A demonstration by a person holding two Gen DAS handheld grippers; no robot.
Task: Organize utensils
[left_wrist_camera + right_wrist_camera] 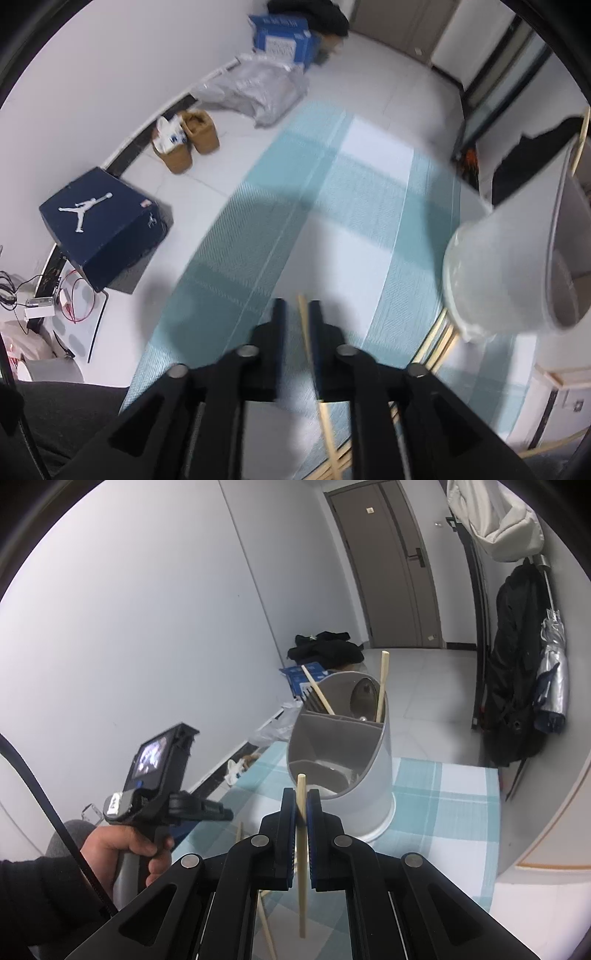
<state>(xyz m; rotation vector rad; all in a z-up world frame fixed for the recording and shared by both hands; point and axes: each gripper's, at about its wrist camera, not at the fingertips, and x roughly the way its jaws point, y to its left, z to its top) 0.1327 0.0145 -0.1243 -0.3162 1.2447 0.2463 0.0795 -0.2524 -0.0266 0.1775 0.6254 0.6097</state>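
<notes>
Chopstick (301, 834) sits upright, clamped in your right gripper (301, 812), just short of the holder (343, 760); lift and drop it in. Your left gripper (298, 325) also pinches a chopstick (314, 369).

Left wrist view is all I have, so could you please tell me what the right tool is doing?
Observer: The right tool is shut on a chopstick, held upright just in front of the holder.
Operator: Thank you. What is already inside the holder?
Observer: A fork and a spoon stand in its back compartments, each with another chopstick beside it.
Operator: And where does my left tool sit from that side?
Observer: The left tool is to the left of the holder, low over the checked tablecloth, with its tips pointing towards the holder.
</notes>
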